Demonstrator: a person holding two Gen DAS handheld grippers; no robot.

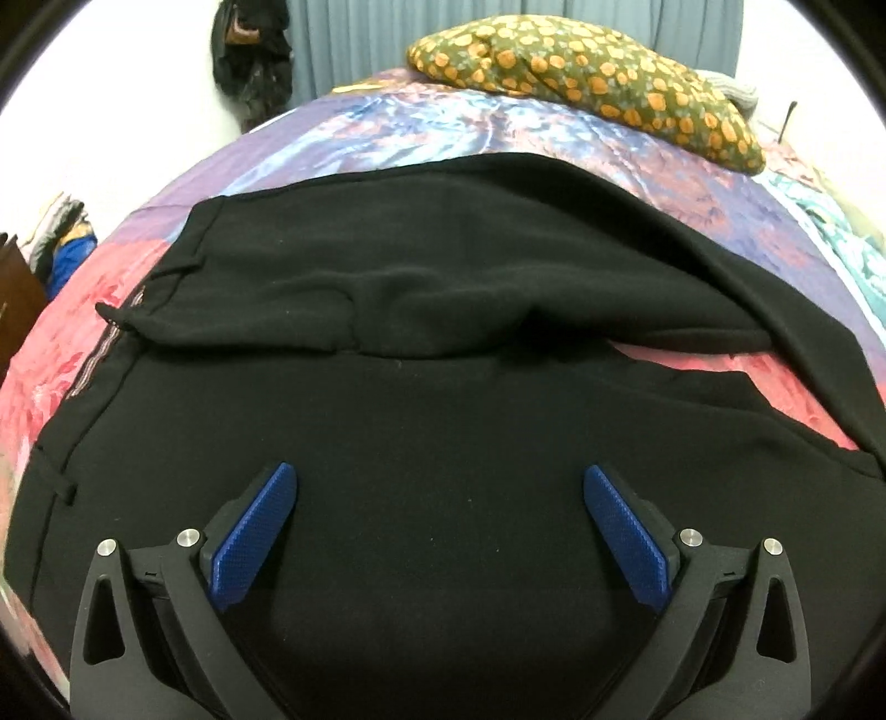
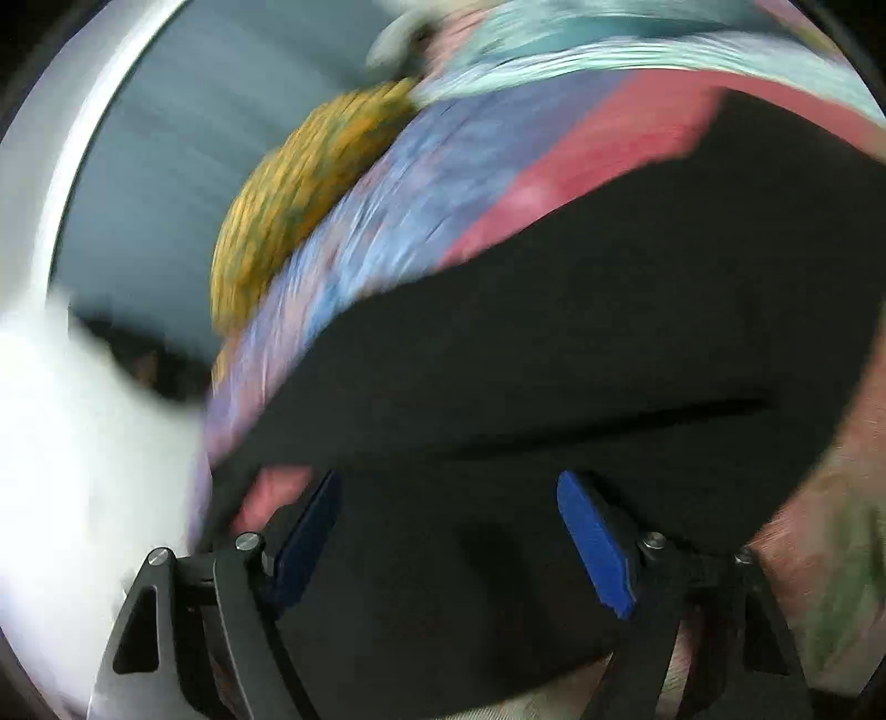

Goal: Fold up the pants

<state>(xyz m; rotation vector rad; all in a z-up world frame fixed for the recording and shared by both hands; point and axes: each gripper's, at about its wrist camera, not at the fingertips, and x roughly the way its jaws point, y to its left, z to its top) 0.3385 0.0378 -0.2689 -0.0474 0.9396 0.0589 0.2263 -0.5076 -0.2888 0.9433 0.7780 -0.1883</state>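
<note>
Black pants (image 1: 443,266) lie spread on the bed's multicolour bedspread (image 1: 387,127), one part folded over the other, waistband edge at left of the left wrist view. No readable brand, label or writing on them. Left gripper (image 1: 440,476) hangs over the fabric, jaws spread wide, nothing between the blue pads (image 1: 249,537). Right gripper (image 2: 448,482) also over the pants, jaws apart, not pinching; that view is heavily motion-blurred. Orange-spotted green pillow (image 1: 587,72) sits at the far side of the bed, grey curtain (image 1: 360,33) behind.
</note>
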